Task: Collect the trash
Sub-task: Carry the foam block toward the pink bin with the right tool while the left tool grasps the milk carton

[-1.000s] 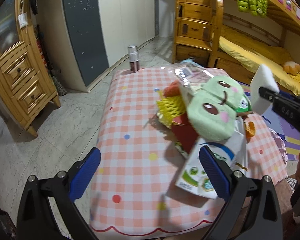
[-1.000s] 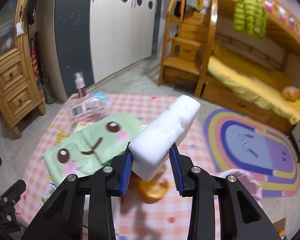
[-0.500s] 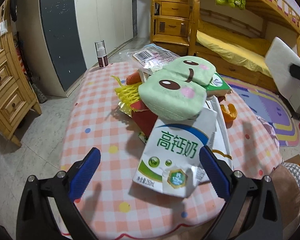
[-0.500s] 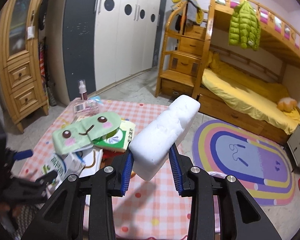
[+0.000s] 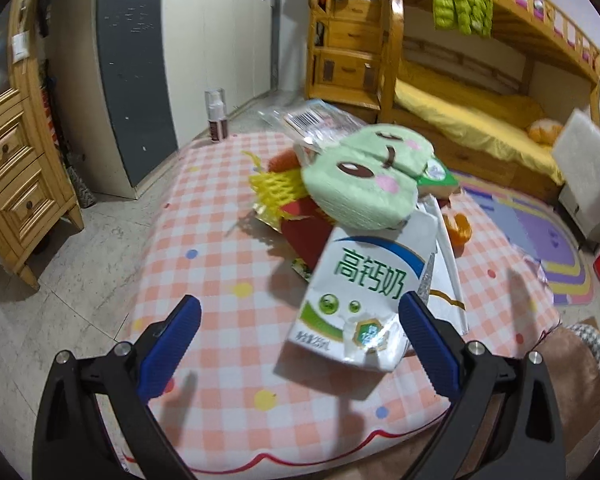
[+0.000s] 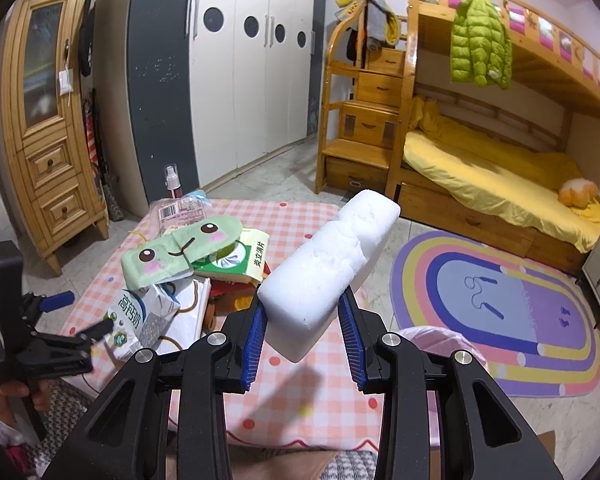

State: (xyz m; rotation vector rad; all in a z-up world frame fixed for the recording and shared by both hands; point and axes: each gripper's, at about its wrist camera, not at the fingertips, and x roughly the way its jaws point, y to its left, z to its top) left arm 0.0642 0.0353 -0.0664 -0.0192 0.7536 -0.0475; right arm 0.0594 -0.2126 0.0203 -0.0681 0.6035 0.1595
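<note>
My right gripper point(image 6: 303, 340) is shut on a white foam block point(image 6: 328, 268) and holds it in the air over the near right part of the checked table point(image 6: 300, 396). The block also shows at the right edge of the left wrist view point(image 5: 584, 148). My left gripper point(image 5: 300, 328) is open and empty, just before a crushed milk carton point(image 5: 360, 292) at the near end of a trash pile. It also shows in the right wrist view point(image 6: 86, 312). The pile holds yellow foam netting point(image 5: 276, 186), a red wrapper point(image 5: 304, 232), orange peel point(image 5: 458, 228), a clear plastic bag point(image 5: 312, 120) and a green frog-face plush point(image 5: 364, 176).
A spray bottle point(image 5: 217, 114) stands at the table's far left corner. A wooden cabinet point(image 5: 16, 168) stands left on the floor. A bunk bed point(image 6: 492, 152) and a rainbow rug point(image 6: 496, 304) lie to the right. A pink bag point(image 6: 448, 344) sits by the table's right edge.
The right gripper has lifted and drawn back from the table with the foam block. The left gripper has closed in on the milk carton, still open.
</note>
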